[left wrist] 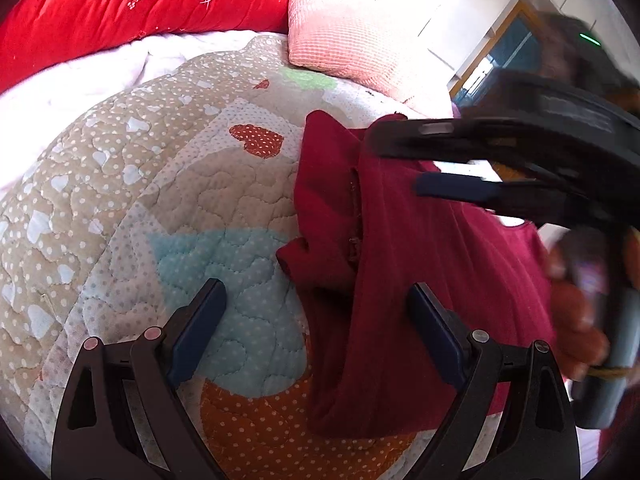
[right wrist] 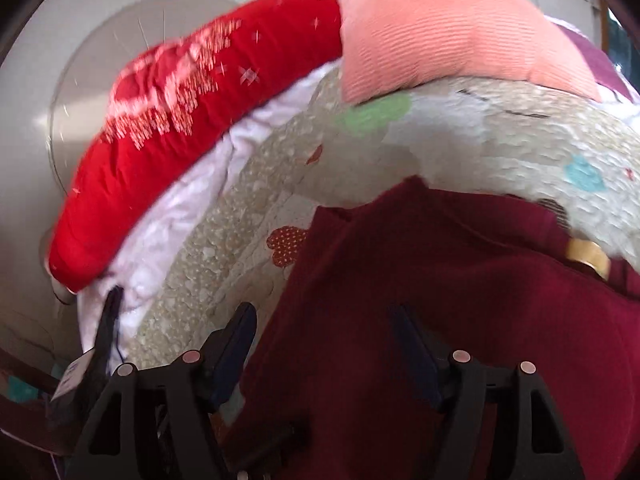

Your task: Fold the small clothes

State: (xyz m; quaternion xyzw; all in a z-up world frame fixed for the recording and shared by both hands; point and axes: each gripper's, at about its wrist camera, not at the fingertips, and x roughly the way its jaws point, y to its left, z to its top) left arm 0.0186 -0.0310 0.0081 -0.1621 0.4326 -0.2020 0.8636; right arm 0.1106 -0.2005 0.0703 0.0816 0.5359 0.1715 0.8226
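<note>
A dark red small garment (left wrist: 400, 264) lies partly folded on a patchwork quilt (left wrist: 160, 200). My left gripper (left wrist: 316, 300) is open, hovering over the garment's left edge, one finger over the quilt and one over the cloth. My right gripper (left wrist: 396, 164) enters the left wrist view from the right, open, above the garment's upper part. In the right wrist view the right gripper (right wrist: 324, 324) is open just over the garment (right wrist: 440, 320), empty. That view is blurred.
A red pillow with white snowflakes (left wrist: 120, 4) and a pink knitted pillow (left wrist: 352, 36) lie at the far end of the bed. A white blanket (left wrist: 80, 76) lies beside the quilt. A yellowish ring-shaped object (right wrist: 588, 258) sits at the garment's right edge.
</note>
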